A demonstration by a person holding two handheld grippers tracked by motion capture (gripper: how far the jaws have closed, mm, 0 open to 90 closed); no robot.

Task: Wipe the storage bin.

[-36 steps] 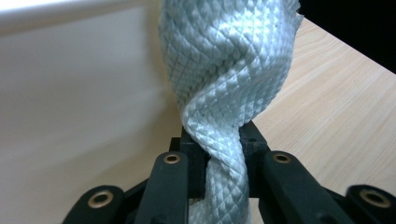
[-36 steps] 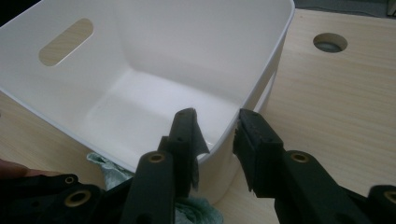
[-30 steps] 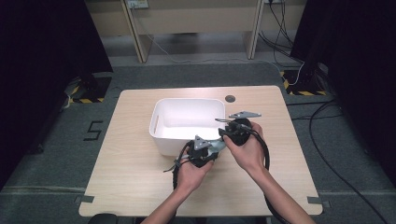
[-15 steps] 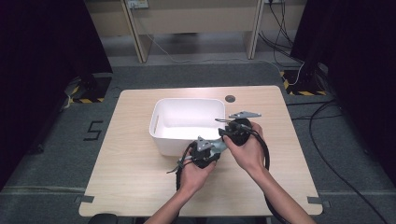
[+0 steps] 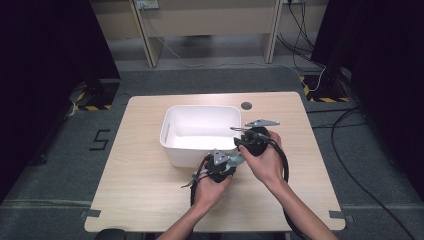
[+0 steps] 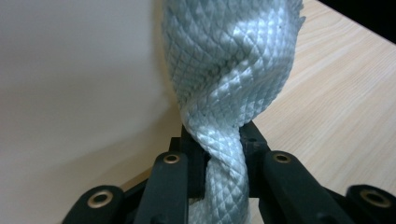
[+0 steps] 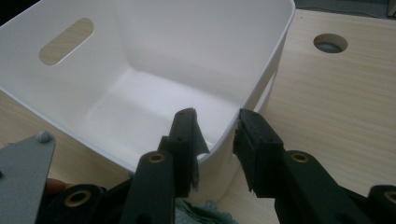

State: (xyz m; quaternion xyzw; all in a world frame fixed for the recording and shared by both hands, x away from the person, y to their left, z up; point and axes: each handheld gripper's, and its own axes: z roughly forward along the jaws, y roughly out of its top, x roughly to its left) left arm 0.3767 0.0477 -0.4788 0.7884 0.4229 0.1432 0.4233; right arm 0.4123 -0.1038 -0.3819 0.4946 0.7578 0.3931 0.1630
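Note:
A white plastic bin [image 5: 172, 145] stands mid-table. My left gripper [image 5: 237, 159] sits at its near right corner, beside the outer wall [image 6: 70, 93]. In the left gripper view its jaws [image 6: 219, 140] are shut on a twisted pale grey-green woven cloth [image 6: 233, 70] that rises above them. My right gripper [image 5: 236, 136] hovers just behind it over the same corner. In the right gripper view its jaws [image 7: 217, 128] stand apart, the bin's rim [image 7: 261, 79] showing in the gap and no pad pressing on it. A bit of the cloth [image 7: 205, 211] peeks below them. The bin's inside [image 7: 154, 93] holds nothing.
The light wooden table [image 5: 140, 190] has a round cable hole [image 5: 246, 105] behind the bin's right side. A black cable [image 5: 283, 165] loops beside the right hand. Dark floor, cables and curtains surround the table.

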